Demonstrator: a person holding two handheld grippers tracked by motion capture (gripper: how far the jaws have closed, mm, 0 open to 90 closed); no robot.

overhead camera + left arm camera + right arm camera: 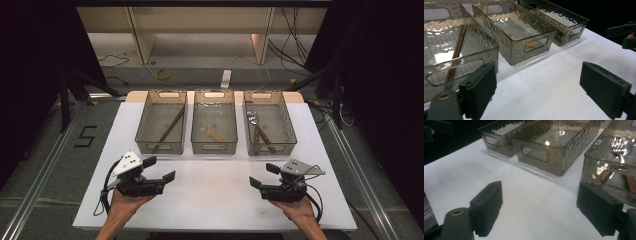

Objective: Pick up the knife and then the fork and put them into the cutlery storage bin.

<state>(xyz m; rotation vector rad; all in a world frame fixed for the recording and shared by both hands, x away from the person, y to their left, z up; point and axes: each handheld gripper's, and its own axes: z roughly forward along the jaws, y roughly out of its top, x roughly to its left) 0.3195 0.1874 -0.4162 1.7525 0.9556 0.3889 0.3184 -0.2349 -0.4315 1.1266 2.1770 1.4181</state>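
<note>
Both grippers, left [159,169] and right [264,176], jaws spread and empty over the worktop [210,200]; forks [259,131] lengthwise inside the right-hand bin [287,125], just beyond the nearer right gripper.

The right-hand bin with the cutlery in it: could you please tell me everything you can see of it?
The right-hand bin is a smoky, see-through rectangular tub, plastic by its look, with rippled walls and a slot handle cut into each short end. It stands upright on the white table, last in a row of three alike, apart from the middle bin by a narrow gap. Inside lie forks with shiny metal heads and brown, wood-like handles, heads toward the far end. Neither gripper touches it.
</note>
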